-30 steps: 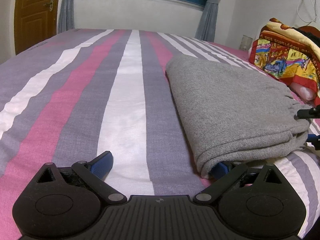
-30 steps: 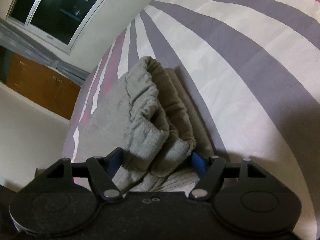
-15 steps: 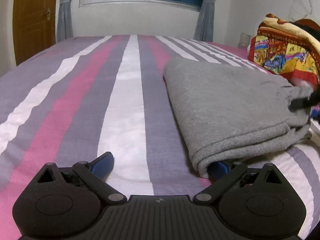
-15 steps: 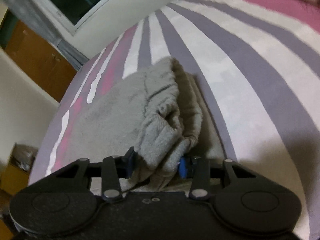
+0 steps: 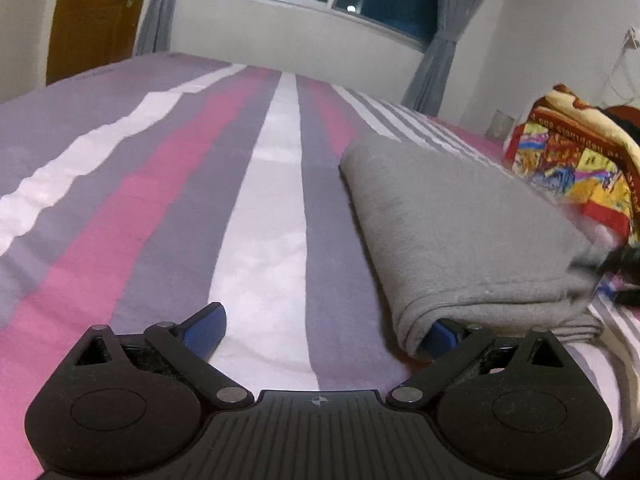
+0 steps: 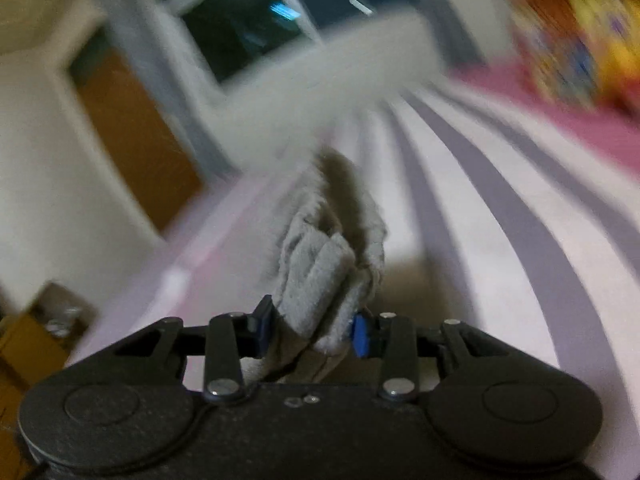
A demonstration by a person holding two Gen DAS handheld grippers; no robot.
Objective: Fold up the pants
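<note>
The grey pants lie folded on the striped bed. The right gripper has just closed and clamps a bunched edge; the left gripper stands wide apart, one finger tucked under the near corner. Next the left should close before both lift for another fold.

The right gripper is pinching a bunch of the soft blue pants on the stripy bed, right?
Not quite: the pants are grey, not blue. The right wrist view shows the right gripper shut on a bunched fold of the soft grey pants above the striped bed cover; only the gripper's pads are blue.
</note>
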